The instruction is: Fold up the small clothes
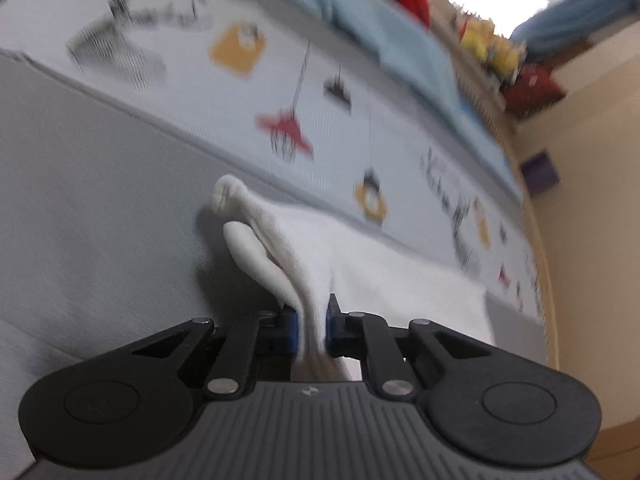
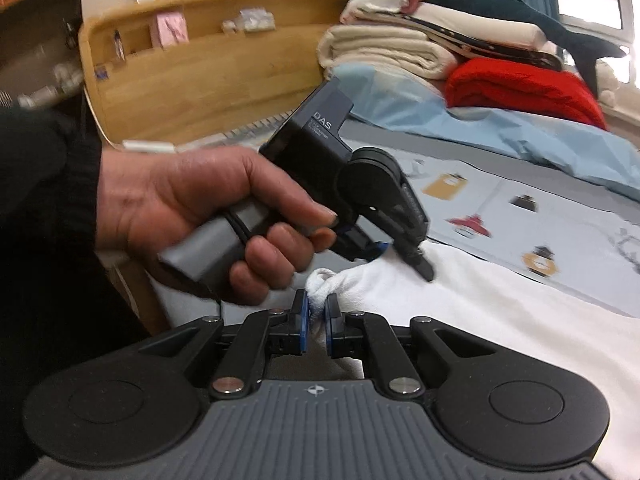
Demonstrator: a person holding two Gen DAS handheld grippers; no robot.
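Garment: a small white knitted cloth garment (image 1: 360,264) is spread on the bed, over the grey band of the cover, with one edge drawn up into both claws.
Left claw (image 1: 313,326): closed on a gathered fold of the white garment, which is pinched between the blue pads (image 1: 292,330); two rounded ends of the fabric stand up just beyond it.
Right claw (image 2: 316,322): nearly closed, with a bunched corner of the white garment (image 2: 480,312) held between its blue-edged fingers.
Hand (image 2: 192,212): seen from the right wrist, wrapped around the grey handle of the left claw (image 2: 400,258), with a dark sleeve behind it.
Bed cover (image 1: 168,208): grey and pale blue fabric printed with small yellow, red and black figures.
Background: a pile of folded cream and red blankets (image 2: 460,60) is stacked at the far end of the bed, beside a wooden headboard (image 2: 208,80).
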